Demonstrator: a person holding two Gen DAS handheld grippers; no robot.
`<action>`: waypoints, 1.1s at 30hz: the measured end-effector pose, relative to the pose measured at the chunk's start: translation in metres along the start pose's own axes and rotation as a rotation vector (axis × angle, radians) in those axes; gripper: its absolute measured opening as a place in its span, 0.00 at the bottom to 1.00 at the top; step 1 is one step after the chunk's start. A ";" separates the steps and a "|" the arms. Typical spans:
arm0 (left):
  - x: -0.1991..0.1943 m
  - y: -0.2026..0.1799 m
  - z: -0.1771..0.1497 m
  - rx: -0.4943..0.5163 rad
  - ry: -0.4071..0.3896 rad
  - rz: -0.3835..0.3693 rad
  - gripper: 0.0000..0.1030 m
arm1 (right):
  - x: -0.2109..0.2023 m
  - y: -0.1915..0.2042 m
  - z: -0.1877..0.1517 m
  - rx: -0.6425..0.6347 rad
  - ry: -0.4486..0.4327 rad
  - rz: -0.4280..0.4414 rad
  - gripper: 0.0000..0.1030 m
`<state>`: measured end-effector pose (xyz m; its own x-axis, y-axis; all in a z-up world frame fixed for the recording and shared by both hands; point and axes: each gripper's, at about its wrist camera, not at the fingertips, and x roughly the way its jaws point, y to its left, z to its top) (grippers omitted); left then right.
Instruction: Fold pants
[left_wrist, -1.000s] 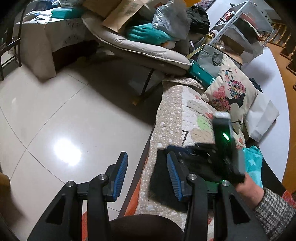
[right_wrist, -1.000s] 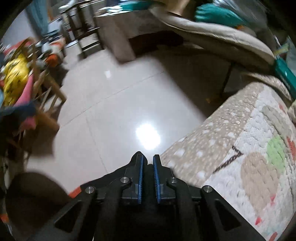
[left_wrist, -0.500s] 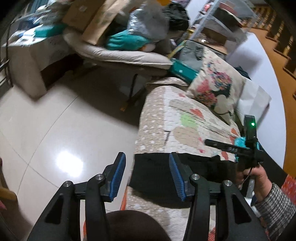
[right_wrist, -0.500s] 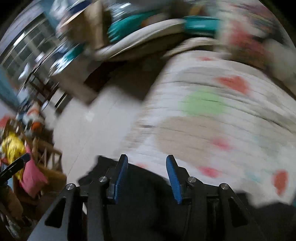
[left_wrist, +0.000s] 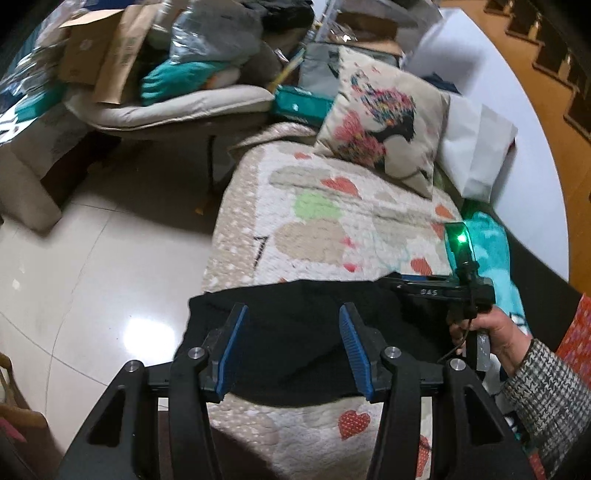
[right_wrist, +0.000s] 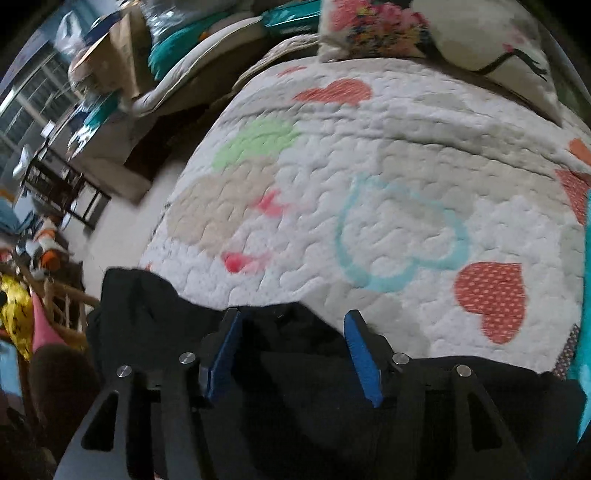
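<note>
The black pants (left_wrist: 295, 332) are seen spread across the near edge of the heart-patterned quilt (left_wrist: 332, 206), with the left gripper (left_wrist: 291, 350) and right gripper (right_wrist: 293, 354) both held apart above the fabric, the right's jaws having just been opening.

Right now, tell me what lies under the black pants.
The black pants lie on the heart-patterned quilt, which shows all around them. Whatever lies directly beneath the fabric is covered.

I'm in a cluttered home living rm: heart-print quilt (left_wrist: 369, 206) on a sofa, floral cushion (left_wrist: 384, 122), cardboard boxes (left_wrist: 99, 59), tiled floor (left_wrist: 74, 266).
</note>
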<state>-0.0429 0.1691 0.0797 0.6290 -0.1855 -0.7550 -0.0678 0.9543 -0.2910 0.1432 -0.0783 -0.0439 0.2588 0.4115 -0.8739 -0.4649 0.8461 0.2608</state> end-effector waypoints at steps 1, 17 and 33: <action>0.004 -0.003 0.000 0.007 0.008 0.002 0.48 | 0.006 0.004 0.002 -0.014 0.008 -0.026 0.29; 0.051 -0.014 0.018 0.008 0.094 0.046 0.48 | 0.013 -0.020 0.064 0.053 -0.052 -0.222 0.01; 0.140 -0.126 -0.056 0.233 0.279 0.043 0.53 | 0.019 0.000 0.015 -0.092 0.070 -0.074 0.15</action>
<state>0.0106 0.0097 -0.0223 0.3919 -0.1700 -0.9042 0.1085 0.9845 -0.1381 0.1613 -0.0655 -0.0547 0.2375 0.3218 -0.9165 -0.5232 0.8374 0.1584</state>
